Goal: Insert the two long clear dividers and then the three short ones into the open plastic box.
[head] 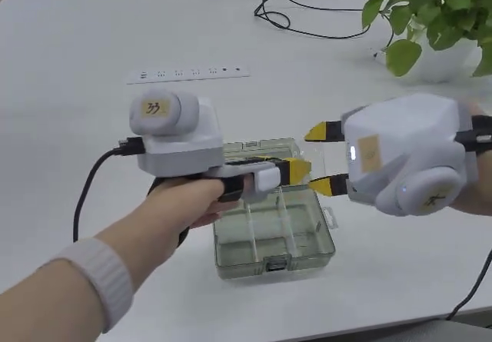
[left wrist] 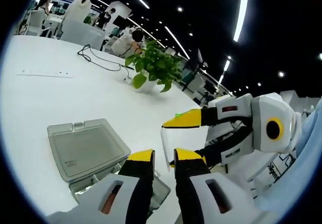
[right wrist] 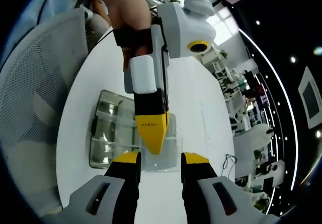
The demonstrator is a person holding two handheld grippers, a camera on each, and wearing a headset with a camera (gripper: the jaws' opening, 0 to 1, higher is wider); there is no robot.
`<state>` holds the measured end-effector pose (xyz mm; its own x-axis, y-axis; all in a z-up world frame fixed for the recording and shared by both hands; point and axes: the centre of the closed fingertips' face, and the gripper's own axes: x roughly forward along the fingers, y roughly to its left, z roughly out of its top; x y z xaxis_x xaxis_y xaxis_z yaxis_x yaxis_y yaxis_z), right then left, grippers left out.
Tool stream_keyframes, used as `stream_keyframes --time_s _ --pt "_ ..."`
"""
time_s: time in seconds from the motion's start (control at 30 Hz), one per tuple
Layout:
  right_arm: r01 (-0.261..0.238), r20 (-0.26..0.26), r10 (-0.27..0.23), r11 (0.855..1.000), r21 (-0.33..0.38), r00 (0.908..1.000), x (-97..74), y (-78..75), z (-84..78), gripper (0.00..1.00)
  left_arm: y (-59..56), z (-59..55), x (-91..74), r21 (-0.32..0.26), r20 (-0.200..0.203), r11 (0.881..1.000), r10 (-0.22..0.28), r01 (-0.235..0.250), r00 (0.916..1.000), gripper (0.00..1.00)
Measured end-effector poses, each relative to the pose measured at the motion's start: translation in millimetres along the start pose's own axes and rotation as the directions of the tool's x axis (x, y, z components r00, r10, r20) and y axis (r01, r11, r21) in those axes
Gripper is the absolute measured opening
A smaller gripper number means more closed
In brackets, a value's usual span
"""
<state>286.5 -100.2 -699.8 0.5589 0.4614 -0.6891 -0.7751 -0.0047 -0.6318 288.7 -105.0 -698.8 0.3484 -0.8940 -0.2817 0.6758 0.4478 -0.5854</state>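
White and mostly bare, the surface carries a power strip and a black cable well beyond both grippers, with a potted plant past the right one. The open plastic box sits directly under the two grippers' tips, its lid folded flat on the far side.

The left gripper and right gripper point at each other above the box, with a clear divider in the air between them. In the left gripper view its thin edge stands between that gripper's jaws, which are drawn close on either side and seem to pinch its faces. The right gripper's jaws stand wide, the panel's two ends just inside them. I cannot tell whether they press on it.

The main risk, as I judge it, is the exchange. If one gripper lets go before the other has a firm hold, the slick panel could drop askew into the box or skid off across the surface. A tilted panel could also miss its slots and jam against pieces already seated.

The clear plastic nearly vanishes in the head view, so its outline and length are hard to judge. Upright lines inside the box suggest dividers already fitted, but the left gripper and the hand holding it cover part of the box, so I cannot count them. The slots cannot be made out.
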Motion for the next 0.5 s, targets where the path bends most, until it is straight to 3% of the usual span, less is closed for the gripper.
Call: stream_keyframes --time_s 0.17,0.37,0.5 --pt "0.013 0.001 -0.013 1.0 -0.016 0.9999 -0.8 -0.2 2.2 0.32 -2.9 -1.5 0.8 -0.006 -0.003 1.0 -0.01 0.01 0.9999 0.0" --pt "0.025 -0.001 -0.025 0.999 -0.033 0.9997 -1.7 0.4 3.7 0.32 -4.7 -2.4 -0.3 -0.066 0.008 0.998 -0.022 0.023 0.9997 0.0" --pt "0.028 0.004 -0.028 0.999 -0.039 0.9996 -2.3 2.3 5.9 0.32 -6.1 -4.2 -1.7 -0.061 0.001 0.998 -0.025 0.025 0.9997 0.0"
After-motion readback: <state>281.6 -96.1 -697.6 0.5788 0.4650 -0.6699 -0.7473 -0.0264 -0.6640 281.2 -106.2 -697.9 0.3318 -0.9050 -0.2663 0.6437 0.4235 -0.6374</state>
